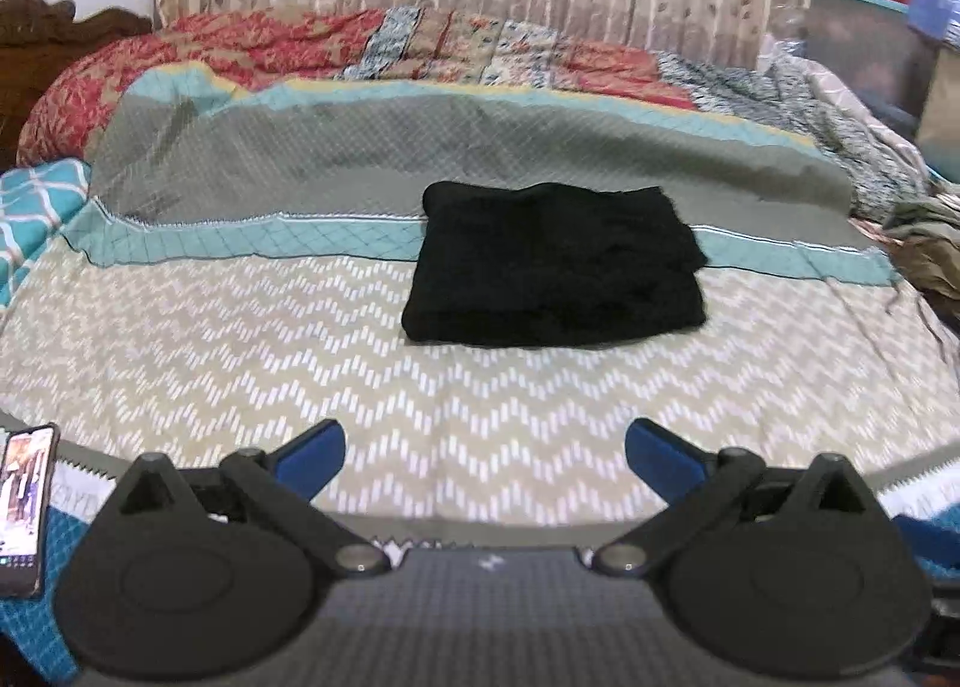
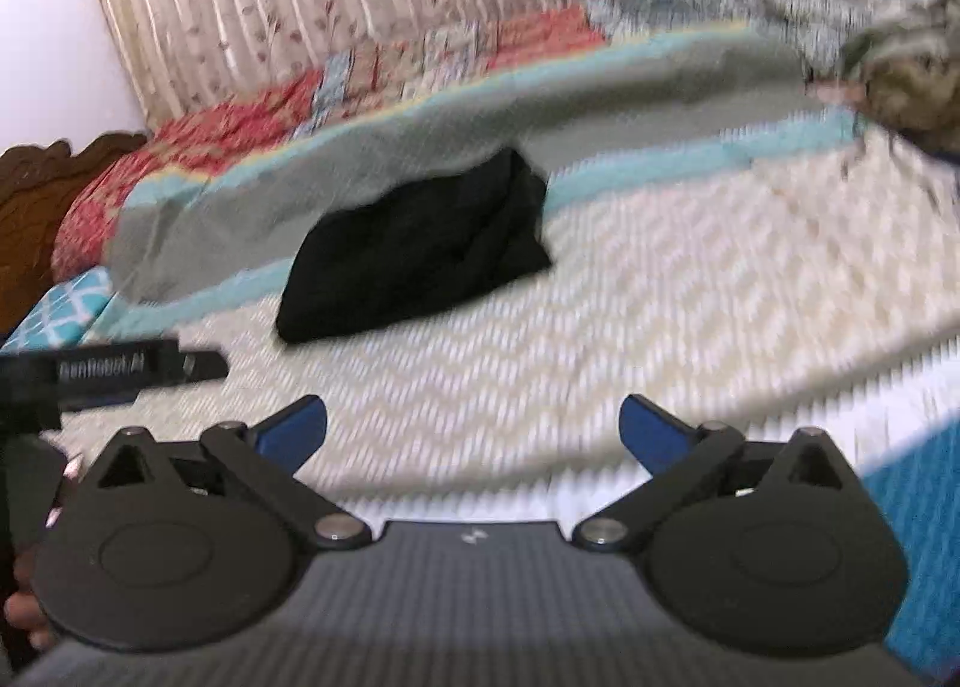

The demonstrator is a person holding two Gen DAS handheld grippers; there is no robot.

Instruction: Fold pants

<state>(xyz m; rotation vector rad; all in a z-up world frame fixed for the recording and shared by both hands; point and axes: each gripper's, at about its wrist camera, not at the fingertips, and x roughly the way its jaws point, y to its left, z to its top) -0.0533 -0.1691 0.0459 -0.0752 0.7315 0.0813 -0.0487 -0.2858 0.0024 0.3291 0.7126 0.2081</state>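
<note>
Right wrist view blurred; folded pants (image 2: 414, 249) on bed; right tool (image 2: 473, 428), left tool (image 1: 485, 450) both apart, empty.

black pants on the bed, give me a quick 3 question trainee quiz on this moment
1. True or false: the black pants lie folded into a compact block on the bedspread.
2. Multiple choice: the left gripper and right gripper have their jaws A) shut on the pants, B) open and holding nothing, C) shut on the phone.
3. Fill in: at the left edge of the left wrist view, a lit ____ lies on the bed.

Key: 1 true; 2 B; 3 phone
</note>
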